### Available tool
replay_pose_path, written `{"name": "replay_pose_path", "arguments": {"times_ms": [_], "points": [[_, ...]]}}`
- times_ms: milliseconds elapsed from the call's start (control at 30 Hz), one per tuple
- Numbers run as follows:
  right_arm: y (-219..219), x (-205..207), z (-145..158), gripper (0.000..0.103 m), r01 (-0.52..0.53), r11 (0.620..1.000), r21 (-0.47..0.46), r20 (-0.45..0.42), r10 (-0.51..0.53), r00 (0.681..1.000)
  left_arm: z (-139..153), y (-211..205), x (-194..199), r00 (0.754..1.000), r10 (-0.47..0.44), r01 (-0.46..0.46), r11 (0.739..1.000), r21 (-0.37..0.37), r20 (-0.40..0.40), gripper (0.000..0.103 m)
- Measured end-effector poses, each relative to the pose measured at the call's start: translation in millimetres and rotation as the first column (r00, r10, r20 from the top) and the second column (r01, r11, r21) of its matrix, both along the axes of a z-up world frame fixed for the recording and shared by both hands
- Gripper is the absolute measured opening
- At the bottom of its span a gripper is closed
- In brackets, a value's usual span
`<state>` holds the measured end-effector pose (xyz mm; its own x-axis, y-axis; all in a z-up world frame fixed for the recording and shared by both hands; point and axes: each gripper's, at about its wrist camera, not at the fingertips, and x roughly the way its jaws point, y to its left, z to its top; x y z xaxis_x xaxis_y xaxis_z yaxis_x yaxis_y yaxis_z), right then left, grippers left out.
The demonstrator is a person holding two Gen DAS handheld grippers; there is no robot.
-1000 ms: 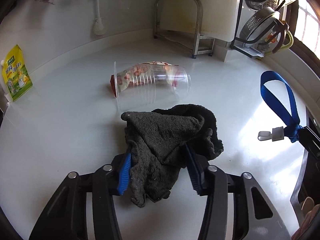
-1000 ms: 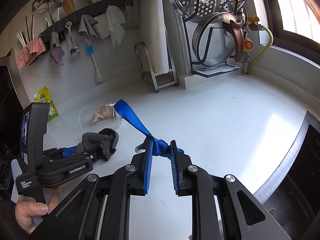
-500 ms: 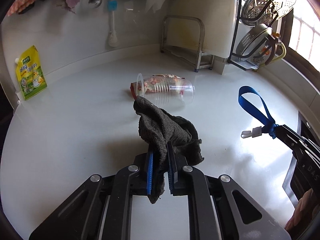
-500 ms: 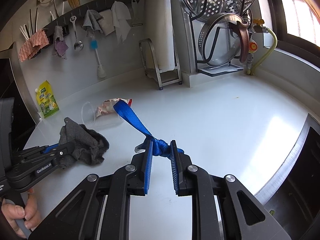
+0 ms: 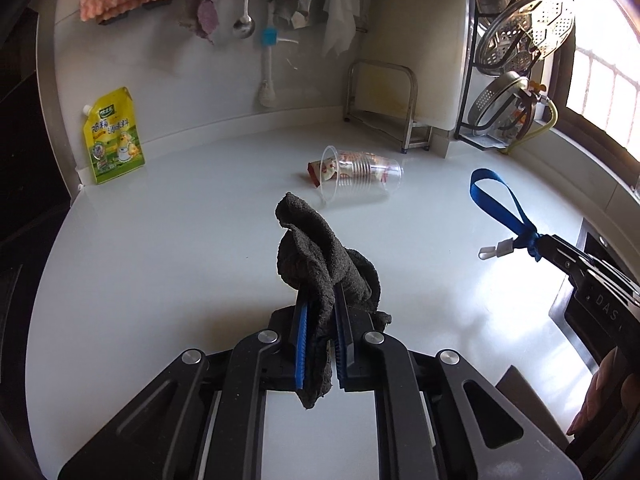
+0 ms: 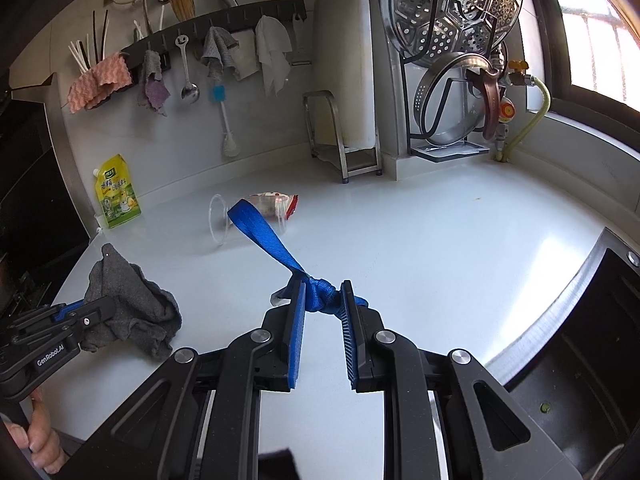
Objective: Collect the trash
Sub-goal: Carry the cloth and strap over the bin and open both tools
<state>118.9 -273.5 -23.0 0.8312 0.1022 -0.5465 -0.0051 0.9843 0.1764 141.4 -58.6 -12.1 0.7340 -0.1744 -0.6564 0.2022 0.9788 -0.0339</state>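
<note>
Foreground: the left gripper (image 5: 320, 344) is clenched on a crumpled dark grey cloth (image 5: 320, 256) lifted clear of the glossy white countertop (image 5: 160, 272), while the right gripper (image 6: 323, 320) grasps the knot of a blue woven strap loop (image 6: 260, 232). Middle distance: a clear ribbed plastic cup (image 5: 360, 174) lies on its side against a red-and-white snack wrapper (image 5: 322, 170). Background: a yellow spouted pouch (image 5: 112, 136) stands against the wall.

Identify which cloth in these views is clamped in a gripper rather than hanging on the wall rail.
The dark grey cloth, pinched in the left gripper; others hang.
</note>
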Motion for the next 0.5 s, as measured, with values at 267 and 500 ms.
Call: {"name": "replay_pose_path", "arguments": {"times_ms": [267, 500], "points": [[19, -78, 4, 0.017, 0.038, 0.999, 0.001, 0.007, -0.038, 0.999, 8, 15, -61, 0.999, -0.019, 0.02, 1.0, -0.019, 0.036, 0.012], [32, -146, -6, 0.017, 0.074, 0.997, -0.026, -0.014, -0.075, 0.997, -5, 18, -117, 0.997, -0.063, 0.064, 0.998, -0.01, 0.032, 0.012]]}}
